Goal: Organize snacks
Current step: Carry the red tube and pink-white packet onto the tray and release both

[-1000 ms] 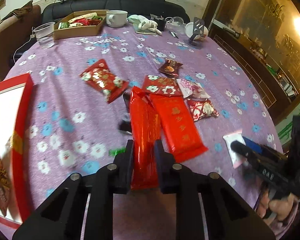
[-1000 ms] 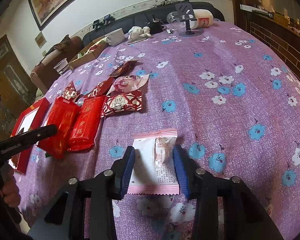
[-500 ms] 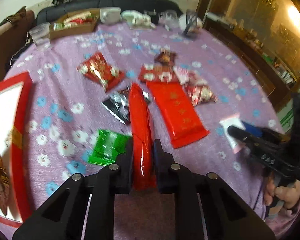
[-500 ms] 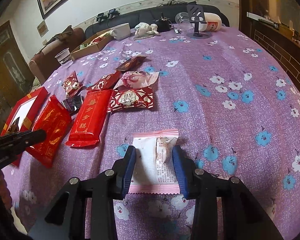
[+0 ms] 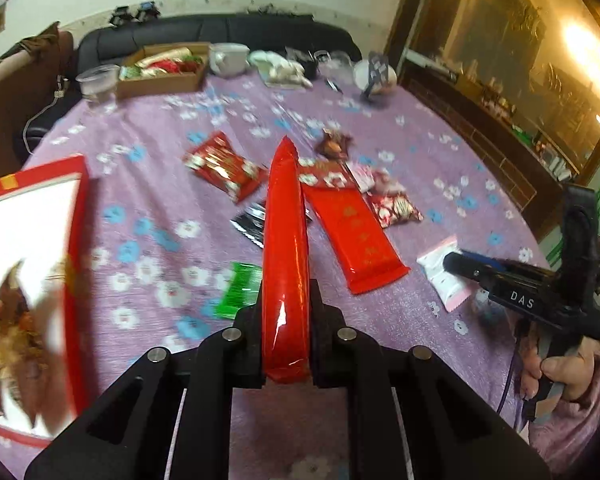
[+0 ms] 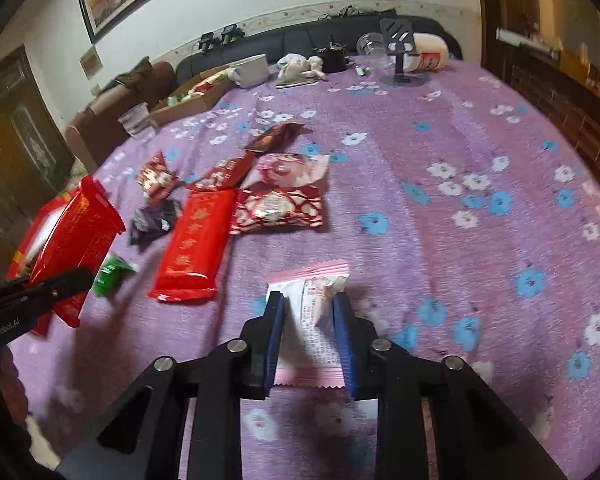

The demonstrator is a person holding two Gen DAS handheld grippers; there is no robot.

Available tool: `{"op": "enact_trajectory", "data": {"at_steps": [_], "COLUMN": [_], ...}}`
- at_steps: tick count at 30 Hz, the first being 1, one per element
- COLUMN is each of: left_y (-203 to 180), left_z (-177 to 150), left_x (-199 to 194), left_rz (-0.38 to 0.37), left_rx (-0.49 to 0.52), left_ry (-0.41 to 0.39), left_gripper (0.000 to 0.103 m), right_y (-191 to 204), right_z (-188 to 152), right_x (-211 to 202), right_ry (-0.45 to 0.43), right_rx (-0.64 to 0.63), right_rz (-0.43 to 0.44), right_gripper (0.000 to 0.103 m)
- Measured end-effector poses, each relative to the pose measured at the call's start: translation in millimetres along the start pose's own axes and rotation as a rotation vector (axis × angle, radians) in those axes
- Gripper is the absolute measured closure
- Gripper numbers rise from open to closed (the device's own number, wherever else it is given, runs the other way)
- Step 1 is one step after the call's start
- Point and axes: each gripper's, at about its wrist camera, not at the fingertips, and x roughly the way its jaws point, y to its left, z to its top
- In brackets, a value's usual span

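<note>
My left gripper (image 5: 286,292) is shut on a long red snack pack (image 5: 285,248) and holds it lifted above the purple flowered tablecloth; it shows in the right wrist view (image 6: 74,236) at the left. My right gripper (image 6: 308,308) has its fingers on both sides of a white and pink snack packet (image 6: 314,312) that lies on the cloth, also seen in the left wrist view (image 5: 442,270). A second long red pack (image 5: 354,232), a green packet (image 5: 240,288), a black packet (image 5: 252,220) and several red and pink packets lie mid-table.
A red-rimmed gift box (image 5: 32,248) lies open at the left edge. At the far side stand a cardboard box of snacks (image 5: 160,70), a plastic cup (image 5: 96,84), a white mug (image 5: 230,58) and a phone stand (image 6: 400,52). A sofa lies behind.
My left gripper has lifted the long red pack off the cloth and turned it on edge, uncovering the green and black packets. My right gripper has stayed around the white and pink packet.
</note>
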Motion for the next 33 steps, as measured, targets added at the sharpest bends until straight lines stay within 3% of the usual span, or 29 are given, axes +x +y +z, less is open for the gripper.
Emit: {"op": "enact_trajectory", "data": {"at_steps": [10,16,20,26,33], "left_y": [66.0,113.6,141.3,176.2,207.2], "left_z": [-15.0,-27.2,-37.3,-49.7,-60.8], "left_x": [-50.7,-55.6,-50.6,-58.9,-69.8], "left_rz": [0.046,0.111,0.204,0.256,0.312], "left_rx": [-0.132,-0.227,-0.27,-0.348,-0.392], "left_ry": [-0.085,-0.085,-0.059,-0.056,-0.037], "left_gripper": [0.091,0.091,0.091,0.091,0.09], "right_y": [22.1,56.0,95.4,172.7,263.7], "right_z": [13.3,25.0,34.0,44.8,50.8], "right_x": [11.0,18.2,32.8,57.0,93.2], "right_ry": [0.088,0.128,0.181,0.252,0.311], "right_rx": [0.116,0.131,0.111,0.037,-0.072], "right_rz": [0.24,0.377,0.469,0.588,0.625], "right_gripper": [0.081,0.081,0.081,0.082,0.082]}}
